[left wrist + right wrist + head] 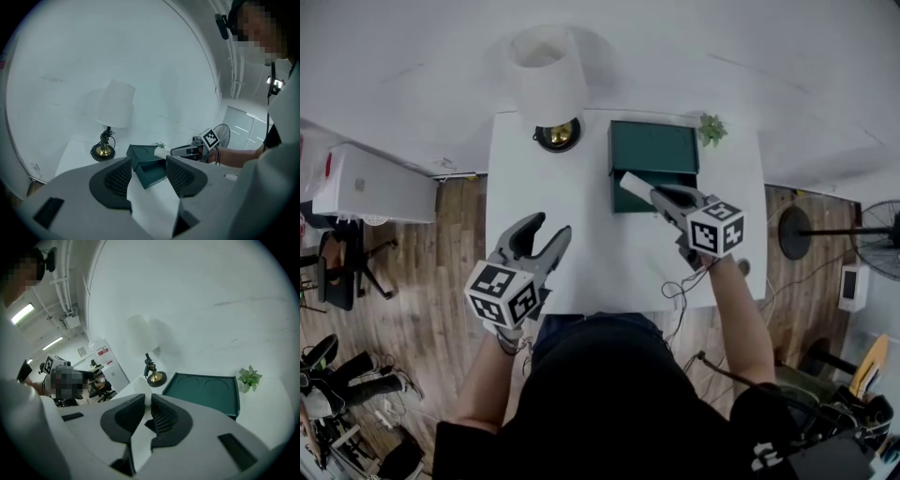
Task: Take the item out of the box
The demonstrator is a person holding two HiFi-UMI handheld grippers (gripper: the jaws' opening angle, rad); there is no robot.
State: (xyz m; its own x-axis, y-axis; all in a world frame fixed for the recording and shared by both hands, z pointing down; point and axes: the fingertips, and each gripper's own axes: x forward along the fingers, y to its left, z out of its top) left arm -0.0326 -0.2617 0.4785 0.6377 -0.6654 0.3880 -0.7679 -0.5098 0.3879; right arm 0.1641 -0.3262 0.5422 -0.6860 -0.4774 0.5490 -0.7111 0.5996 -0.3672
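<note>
The right gripper (664,200) pinches the near end of the white item (635,187), seemingly light, stiff and smooth; the left gripper (548,228) gapes empty.

A white-shaded lamp (547,80) and a small green plant (712,128) stand on the white table (581,253).

The right gripper (664,197) is covering the near end of the white item (634,186), and together they are hiding part of the green box (654,148). The lampshade (546,70) is masking most of the lamp base (559,134). The head view's right edge is cropping the fan (874,246).
</note>
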